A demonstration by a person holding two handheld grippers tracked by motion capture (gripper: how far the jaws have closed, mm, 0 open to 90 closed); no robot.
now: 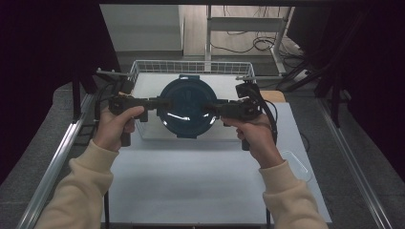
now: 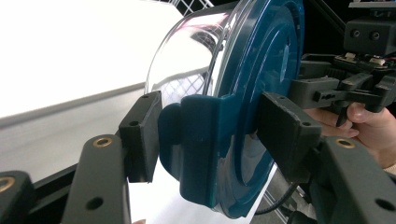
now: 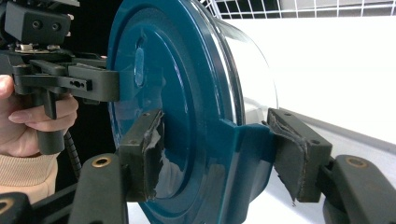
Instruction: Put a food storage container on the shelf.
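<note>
1. White wire-mesh basket (image 1: 143, 67), rectangular, at the far end of the white rectangular tabletop (image 1: 191, 176); its mesh wall rises behind the held container.
2. Clear plastic lid or tray (image 1: 298, 164), lying flat near the table's right edge, beside the right sleeve.
3. Grey metal frame with loose black cables (image 1: 260, 43), on the floor beyond the table, well apart from the work.
4. Round clear-walled food container with a dark teal clip-on lid (image 1: 186, 106), held between the two grippers over the basket's near part, lid upward in the high view.
5. Left gripper (image 2: 205, 135): jaws clamped on the container's teal side latch, one pad on the lid face, the other against the latch by the clear wall.
6. Right gripper (image 3: 219, 154): jaws clamped on the opposite latch likewise; its pad coverings are torn.
7. Pose: both forearms in cream sleeves reach forward; each hand (image 1: 117, 129) grips a handle, grippers level and pointing inward toward each other.
</note>
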